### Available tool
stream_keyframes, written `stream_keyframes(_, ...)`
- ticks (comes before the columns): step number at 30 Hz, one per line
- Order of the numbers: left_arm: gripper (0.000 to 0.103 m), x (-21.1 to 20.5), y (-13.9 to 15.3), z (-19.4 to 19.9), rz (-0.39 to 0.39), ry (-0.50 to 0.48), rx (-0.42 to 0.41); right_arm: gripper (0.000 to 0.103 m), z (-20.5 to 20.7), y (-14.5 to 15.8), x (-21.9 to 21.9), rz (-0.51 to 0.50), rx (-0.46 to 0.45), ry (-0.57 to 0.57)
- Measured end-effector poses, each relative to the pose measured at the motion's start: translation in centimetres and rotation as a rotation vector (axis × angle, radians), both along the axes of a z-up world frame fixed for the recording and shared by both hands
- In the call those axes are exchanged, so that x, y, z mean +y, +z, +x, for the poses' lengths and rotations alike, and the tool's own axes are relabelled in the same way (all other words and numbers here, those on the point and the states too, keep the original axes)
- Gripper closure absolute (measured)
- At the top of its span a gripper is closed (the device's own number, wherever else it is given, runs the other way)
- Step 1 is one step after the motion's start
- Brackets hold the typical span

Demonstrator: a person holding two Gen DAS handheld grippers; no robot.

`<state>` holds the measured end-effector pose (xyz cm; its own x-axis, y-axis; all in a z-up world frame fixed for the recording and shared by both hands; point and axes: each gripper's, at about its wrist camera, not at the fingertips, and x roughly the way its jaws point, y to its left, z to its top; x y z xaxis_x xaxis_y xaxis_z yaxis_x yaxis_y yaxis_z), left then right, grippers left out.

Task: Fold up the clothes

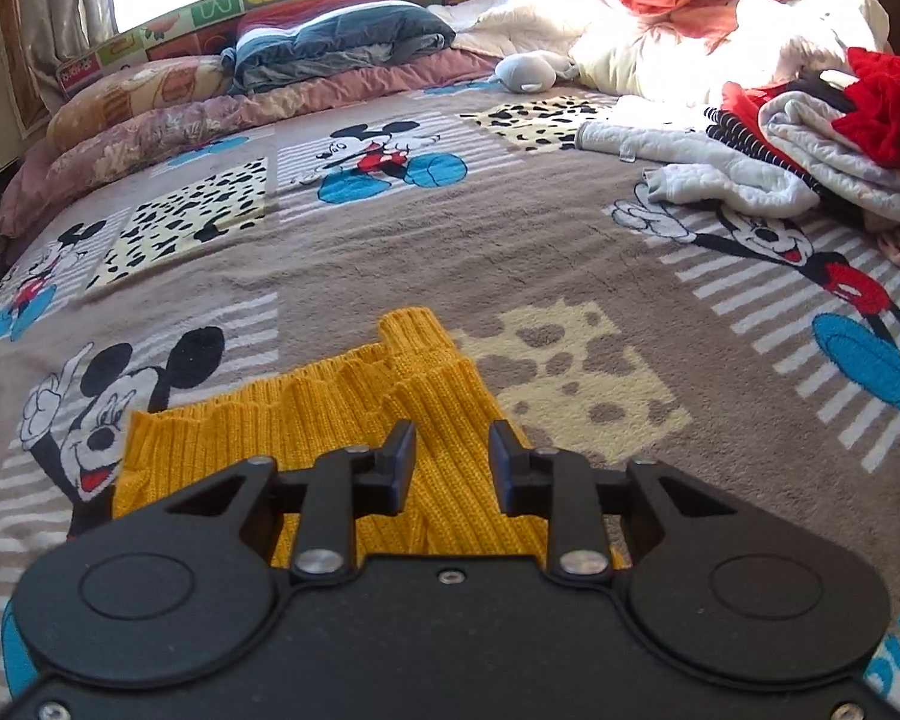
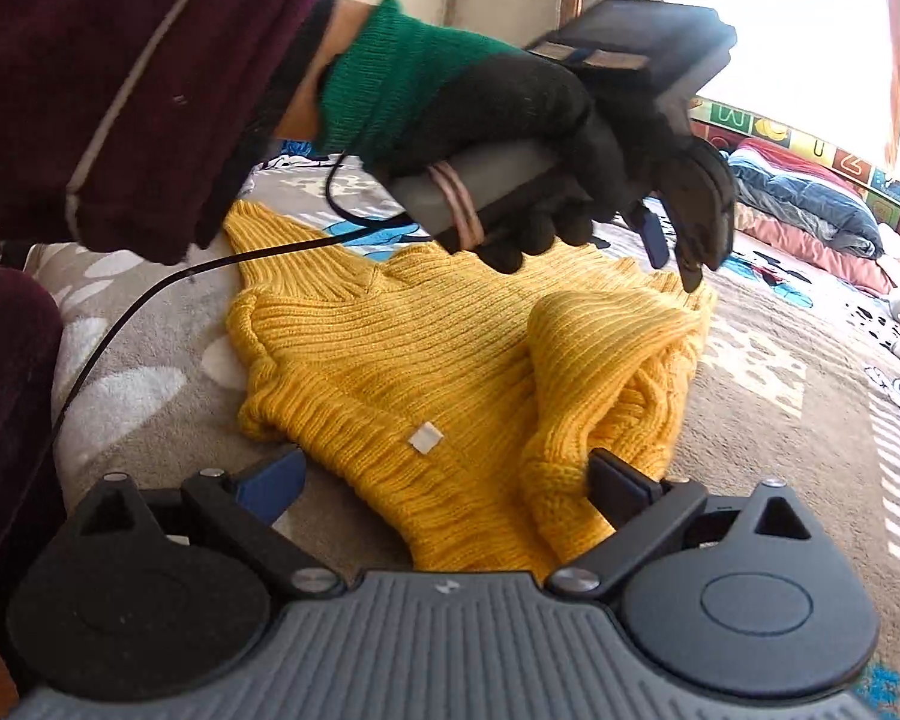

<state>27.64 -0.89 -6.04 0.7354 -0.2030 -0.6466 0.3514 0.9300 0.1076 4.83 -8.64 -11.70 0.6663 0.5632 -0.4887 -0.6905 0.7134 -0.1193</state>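
Note:
A yellow ribbed knit sweater (image 2: 426, 360) lies on the Mickey Mouse blanket (image 1: 390, 252), partly folded, with a sleeve doubled over on its right side. In the left wrist view the sweater (image 1: 342, 414) lies right under my left gripper (image 1: 453, 462), which is open and empty above a sleeve cuff. My right gripper (image 2: 444, 480) is wide open, its fingers (image 2: 618, 483) resting either side of the sweater's near edge. The left gripper (image 2: 678, 240) also shows in the right wrist view, held by a gloved hand above the sweater's far edge.
A pile of unfolded clothes, white, striped and red (image 1: 810, 132), lies at the right of the bed. Pillows and a folded dark quilt (image 1: 342, 42) sit at the head. A heap of white and orange bedding (image 1: 720, 12) is at the back right. A black cable (image 2: 150, 294) trails across the blanket.

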Motion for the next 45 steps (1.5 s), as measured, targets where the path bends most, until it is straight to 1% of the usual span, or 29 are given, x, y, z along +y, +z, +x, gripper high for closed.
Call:
stream_keyframes(4, 0.078, 2.6, 1.0, -5.1, -0.053, -0.02, -0.003, 0.004, -0.8, 0.3, 0.1, 0.01, -0.031, -0.006)
stream_keyframes(6, 0.078, 2.9, 0.6, -7.6, -0.073, -0.047, 0.008, 0.004, -0.8, 0.1, 0.5, -0.002, -0.013, 0.002)
stream_keyframes(8, 0.086, 2.6, -0.1, -9.7, -0.083, -0.073, 0.017, 0.004, -0.9, 0.1, 0.5, -0.004, -0.007, 0.0)
stream_keyframes(11, 0.087, 1.4, -2.0, -10.3, -0.098, -0.09, 0.055, 0.004, -0.8, 0.0, 0.2, 0.011, 0.018, -0.008)
stream_keyframes(13, 0.087, 0.0, -3.7, -9.8, -0.052, -0.084, 0.079, 0.003, -0.8, -0.3, 0.1, 0.019, 0.032, -0.012)
stream_keyframes(16, 0.087, -1.2, -4.5, -9.8, -0.001, -0.059, 0.054, 0.003, -0.9, -0.4, -0.4, 0.031, 0.042, -0.027)
stream_keyframes(19, 0.087, -1.1, -4.2, -10.0, -0.019, -0.028, 0.064, 0.004, -1.1, -0.1, -1.6, 0.064, 0.068, -0.059)
stream_keyframes(24, 0.087, 1.9, -2.1, -12.9, -0.187, 0.044, 0.033, 0.004, -2.4, 0.6, -3.6, 0.111, 0.077, -0.118)
stream_keyframes(26, 0.085, 4.1, -1.6, -14.3, -0.257, 0.122, 0.023, 0.004, -3.1, 0.8, -3.9, 0.123, 0.07, -0.128)
stream_keyframes(27, 0.082, 5.4, -1.4, -15.0, -0.3, 0.166, 0.023, 0.004, -3.4, 1.0, -4.1, 0.13, 0.066, -0.132)
stream_keyframes(29, 0.058, 8.6, -1.4, -16.4, -0.395, 0.278, 0.022, 0.004, -4.1, 1.2, -4.4, 0.148, 0.062, -0.146)
stream_keyframes(30, 0.056, 10.5, -1.4, -17.2, -0.448, 0.345, 0.02, 0.004, -4.3, 1.3, -4.6, 0.163, 0.07, -0.155)
stream_keyframes(32, 0.056, 14.1, -1.9, -18.7, -0.521, 0.452, 0.015, 0.004, -4.7, 1.5, -5.0, 0.191, 0.084, -0.171)
stream_keyframes(36, 0.056, 20.1, -3.1, -21.0, -0.605, 0.619, 0.024, 0.004, -4.5, 2.1, -6.0, 0.268, 0.131, -0.232)
stream_keyframes(37, 0.056, 21.6, -3.5, -21.5, -0.635, 0.664, 0.03, 0.004, -4.1, 2.3, -6.5, 0.31, 0.145, -0.259)
stream_keyframes(40, 0.056, 24.8, -4.7, -22.2, -0.727, 0.755, 0.04, 0.004, -2.9, 2.3, -8.2, 0.437, 0.208, -0.337)
stream_keyframes(42, 0.056, 26.3, -5.3, -22.3, -0.798, 0.797, 0.042, 0.004, -2.3, 1.5, -10.1, 0.532, 0.278, -0.404)
stream_keyframes(45, 0.056, 28.2, -6.2, -22.0, -0.915, 0.846, 0.033, 0.004, -1.1, -0.1, -12.2, 0.619, 0.349, -0.495)
